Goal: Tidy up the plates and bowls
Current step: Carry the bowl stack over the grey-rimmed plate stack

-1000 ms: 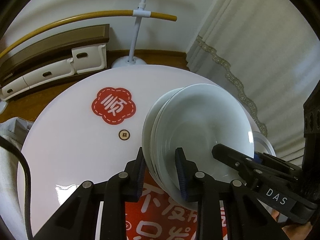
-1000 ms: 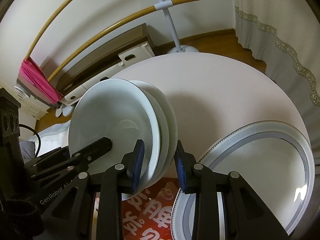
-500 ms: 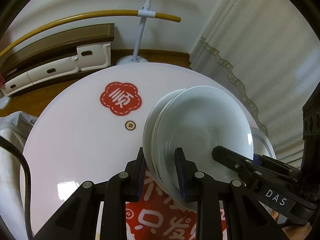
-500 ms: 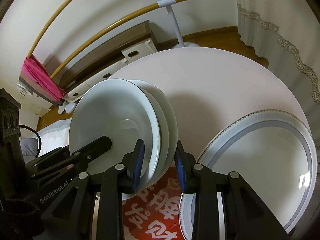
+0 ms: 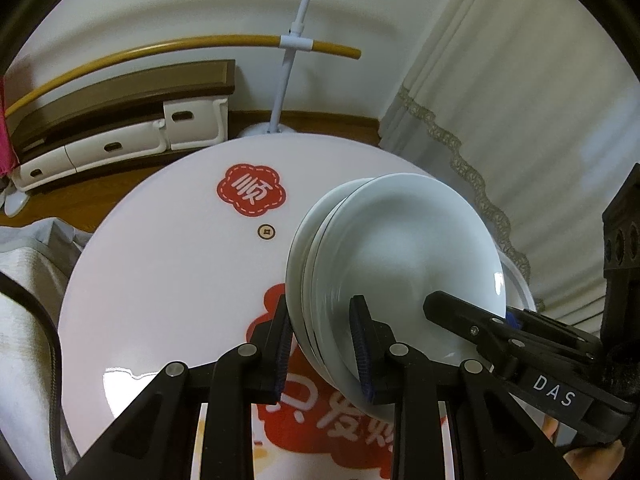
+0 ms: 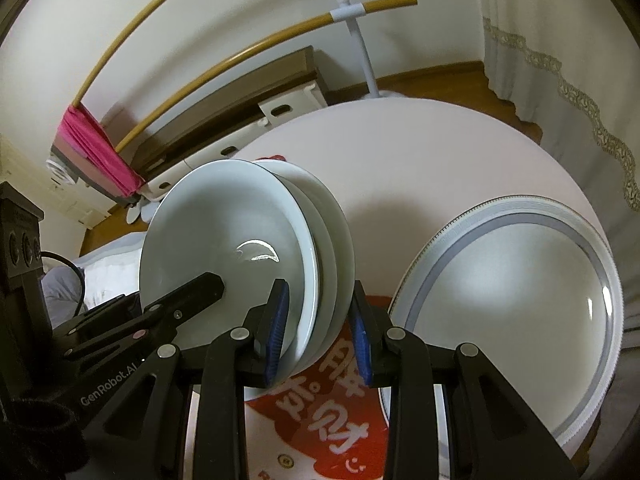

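Between the left gripper's (image 5: 323,344) blue pads sits one rim of a stack of pale bowls (image 5: 400,264), pinched; the right gripper (image 6: 318,330) clamps the opposite rim. Held clear above the round white table (image 5: 168,280), the stack hangs near a grey-rimmed plate (image 6: 516,312).

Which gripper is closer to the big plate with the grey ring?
The right gripper: the big plate lies just beside it. The left gripper holds the far side of the stack of plates, farther from it.

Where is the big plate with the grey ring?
In the right wrist view, the big plate lies flat on the table, right of the held stack of white plates.
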The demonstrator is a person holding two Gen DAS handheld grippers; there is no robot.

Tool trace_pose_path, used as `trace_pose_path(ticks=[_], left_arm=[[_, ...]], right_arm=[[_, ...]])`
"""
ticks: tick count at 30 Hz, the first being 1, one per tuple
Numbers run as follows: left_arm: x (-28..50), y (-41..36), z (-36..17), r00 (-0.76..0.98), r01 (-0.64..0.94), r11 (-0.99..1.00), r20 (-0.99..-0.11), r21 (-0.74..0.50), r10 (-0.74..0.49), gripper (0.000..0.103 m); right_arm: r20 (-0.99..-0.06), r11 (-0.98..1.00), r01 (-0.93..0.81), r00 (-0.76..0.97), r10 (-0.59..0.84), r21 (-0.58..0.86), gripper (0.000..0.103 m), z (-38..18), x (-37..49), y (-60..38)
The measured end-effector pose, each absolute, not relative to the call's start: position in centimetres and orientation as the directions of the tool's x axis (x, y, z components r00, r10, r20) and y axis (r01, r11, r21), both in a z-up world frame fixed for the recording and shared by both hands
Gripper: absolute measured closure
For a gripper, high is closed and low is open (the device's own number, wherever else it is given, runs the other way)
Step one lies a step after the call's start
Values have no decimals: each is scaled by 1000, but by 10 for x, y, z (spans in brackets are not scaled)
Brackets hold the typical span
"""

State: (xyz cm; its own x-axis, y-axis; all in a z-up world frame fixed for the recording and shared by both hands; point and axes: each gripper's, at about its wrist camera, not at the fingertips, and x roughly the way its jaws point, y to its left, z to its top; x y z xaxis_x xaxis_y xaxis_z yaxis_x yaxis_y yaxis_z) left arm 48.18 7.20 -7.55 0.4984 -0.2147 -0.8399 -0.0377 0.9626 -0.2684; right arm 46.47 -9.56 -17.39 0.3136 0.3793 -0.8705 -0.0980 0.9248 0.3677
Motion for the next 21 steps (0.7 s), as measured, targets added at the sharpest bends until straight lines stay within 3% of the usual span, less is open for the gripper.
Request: trace_pose_path(ticks=[21], left_arm=[[428, 5, -29, 552, 44, 971, -805, -234, -219, 79]], right_arm=[[-829, 921, -96, 410, 382, 377, 73, -122, 408, -149]])
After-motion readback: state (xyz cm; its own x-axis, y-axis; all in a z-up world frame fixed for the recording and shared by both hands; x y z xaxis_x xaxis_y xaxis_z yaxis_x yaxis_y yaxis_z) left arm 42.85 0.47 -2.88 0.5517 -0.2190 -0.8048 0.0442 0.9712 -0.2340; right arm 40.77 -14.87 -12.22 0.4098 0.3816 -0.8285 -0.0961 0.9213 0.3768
